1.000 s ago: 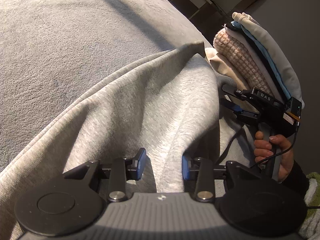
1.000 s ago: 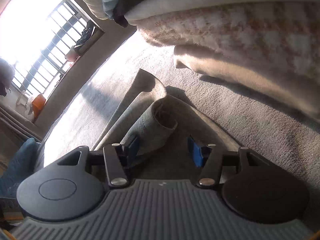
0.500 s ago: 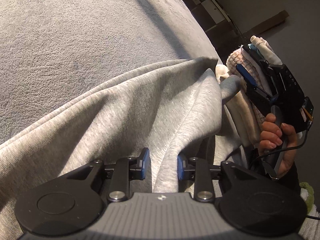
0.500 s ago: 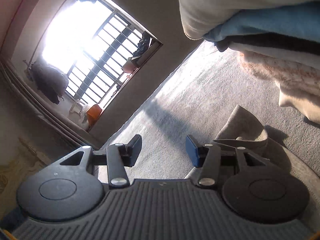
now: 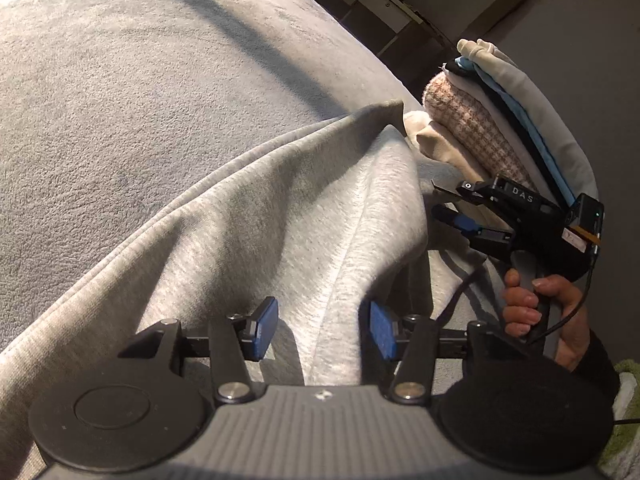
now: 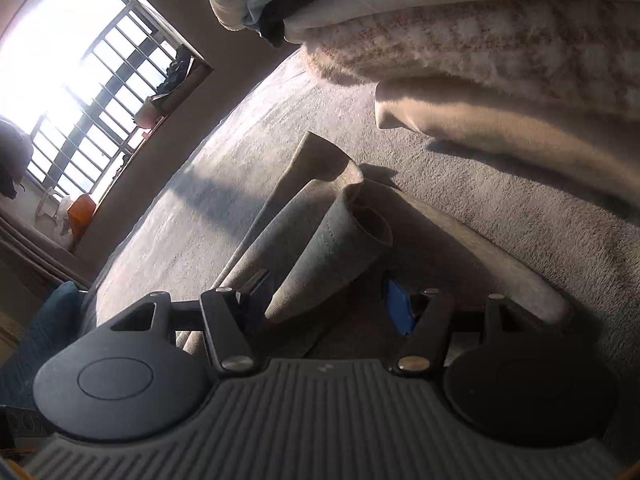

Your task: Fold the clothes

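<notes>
1. The light grey fleece garment (image 5: 280, 208) lies rumpled on the grey plush bed cover (image 5: 120, 80). In the left wrist view it runs from 7 o'clock up to a raised peak near 1 o'clock.
2. The left tongs (image 5: 324, 326) are opening. A raised fold of the garment stands between the two blue pads (image 5: 382, 330); neither pad presses on it, and a gap shows on each side of the fold.
3. The right tongs (image 6: 332, 300) are opening. In the right wrist view a rolled, tube-like end of the garment (image 6: 340, 240), possibly a cuff or sleeve, lies between the fingers, close against the left finger and clear of the blue right pad (image 6: 400, 308). The pads do not clamp it.
4. In the left wrist view the right tongs (image 5: 448, 204) appear at 3 o'clock, beside the edge of the garment. A person's hand (image 5: 548, 312) in a dark sleeve grips the handle.
5. A stack of folded clothes (image 5: 520, 128) sits at 2 o'clock in the left wrist view, just beyond the garment's peak. It holds a cream layer, a pink-and-brown checked knit, white, black, light blue and pale grey layers.
6. In the right wrist view the same stack (image 6: 480, 40) fills 12 to 2 o'clock. A bright barred window (image 6: 80, 72) stands at 10 o'clock.
</notes>
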